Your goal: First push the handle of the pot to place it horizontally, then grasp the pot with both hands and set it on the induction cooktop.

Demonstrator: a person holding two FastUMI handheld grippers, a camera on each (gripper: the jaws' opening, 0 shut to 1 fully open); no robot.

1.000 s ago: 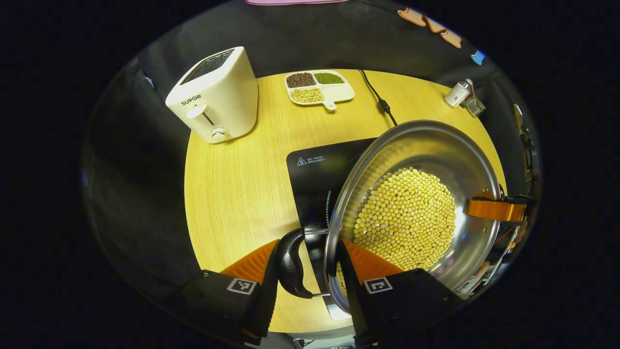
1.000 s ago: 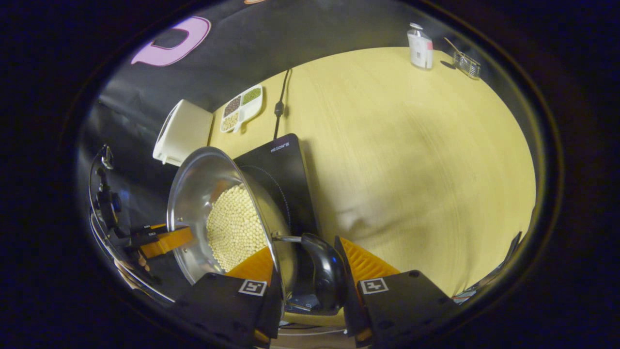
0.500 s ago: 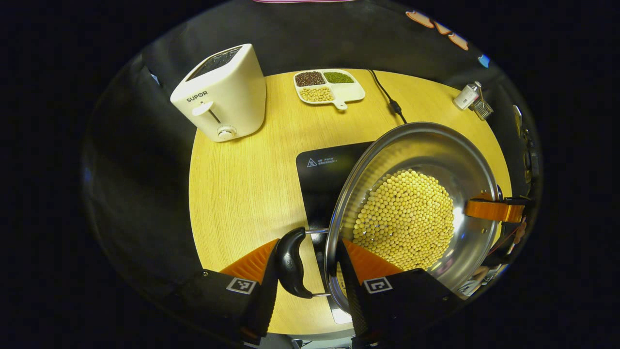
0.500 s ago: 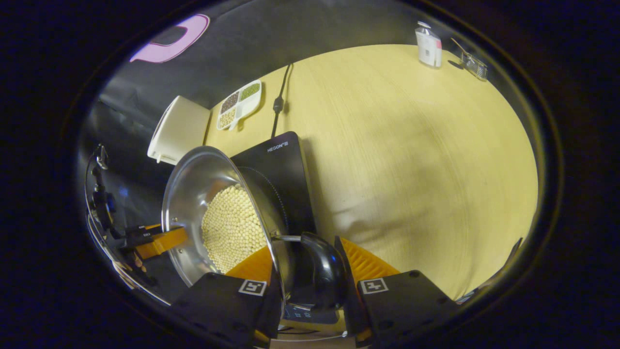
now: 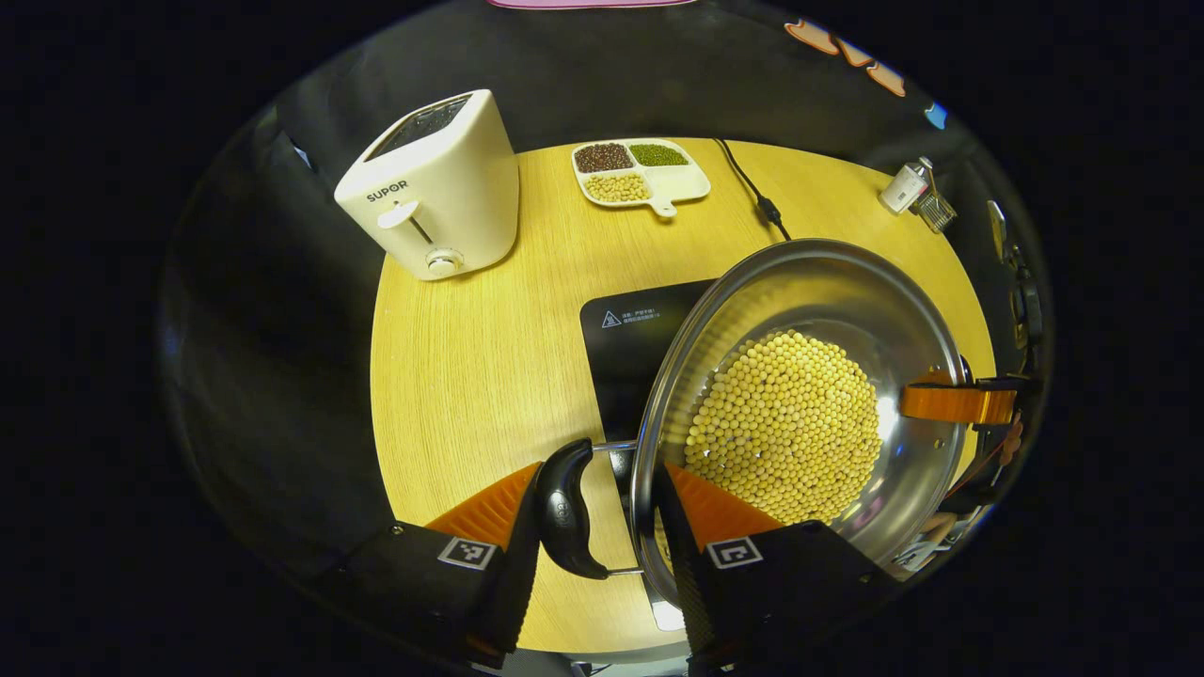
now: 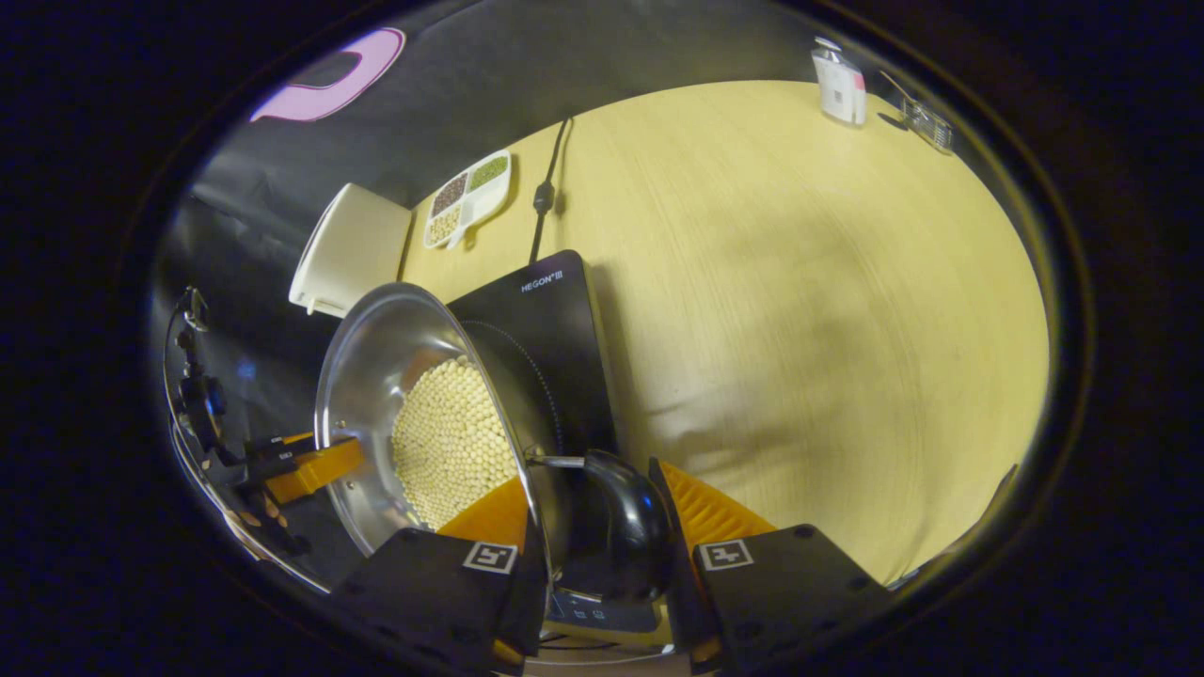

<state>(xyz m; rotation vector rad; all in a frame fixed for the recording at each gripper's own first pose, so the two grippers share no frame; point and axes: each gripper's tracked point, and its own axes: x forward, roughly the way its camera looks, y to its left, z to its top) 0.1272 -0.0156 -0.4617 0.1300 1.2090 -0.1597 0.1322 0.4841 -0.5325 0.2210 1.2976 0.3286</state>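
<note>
carrying the pot (image 5: 809, 395) over the cooktop (image 5: 640, 348) at 12 o'clock; your left gripper (image 5: 597, 508) and right gripper (image 6: 593, 527) each pinch a handle. lowering remains.

Sitting on worktop (image 5: 470, 357): toaster (image 5: 433, 188) at ten o'clock, divided tray (image 5: 640, 174) at twelve, cooktop (image 5: 640, 348) centre, pot (image 5: 809, 395) of beans (image 5: 790, 423) overlapping it at three.

Light: bright overhead on table (image 5: 470, 357), dim wall
Glare: highlights on pot (image 5: 884, 414) steel
Shadow: soft patch on table in right gripper view
Edges: fisheye bending, slightly soft rim
</note>
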